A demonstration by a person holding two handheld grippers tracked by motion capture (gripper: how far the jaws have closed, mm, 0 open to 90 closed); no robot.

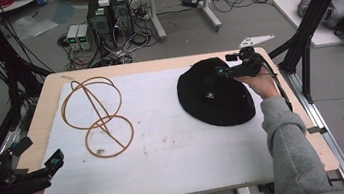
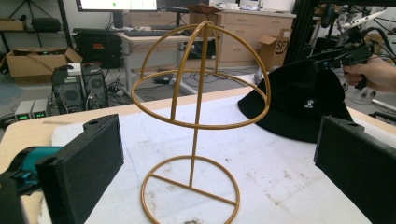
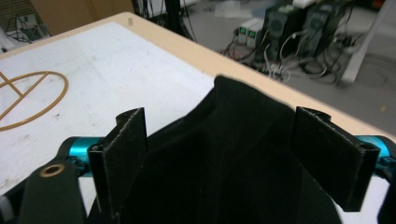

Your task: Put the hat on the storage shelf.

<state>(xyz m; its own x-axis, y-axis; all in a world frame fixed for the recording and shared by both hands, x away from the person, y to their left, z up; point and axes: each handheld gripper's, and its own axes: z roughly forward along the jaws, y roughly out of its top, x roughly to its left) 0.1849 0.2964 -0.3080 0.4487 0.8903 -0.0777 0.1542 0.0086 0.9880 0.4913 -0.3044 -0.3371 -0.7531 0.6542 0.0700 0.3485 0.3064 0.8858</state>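
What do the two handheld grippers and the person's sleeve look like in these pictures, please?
Both grippers are black. The left gripper has broad flat black jaws, a teal part at the jaw base and a white plate with dark dots. The right gripper also shows teal at its jaw bases, carries a grey three-cornered plate and trails a black cable. The sleeve on the right arm is grey knit.

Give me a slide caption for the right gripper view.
Right gripper straddles the crown of a black hat, open jaws on either side, gold wire stand behind.
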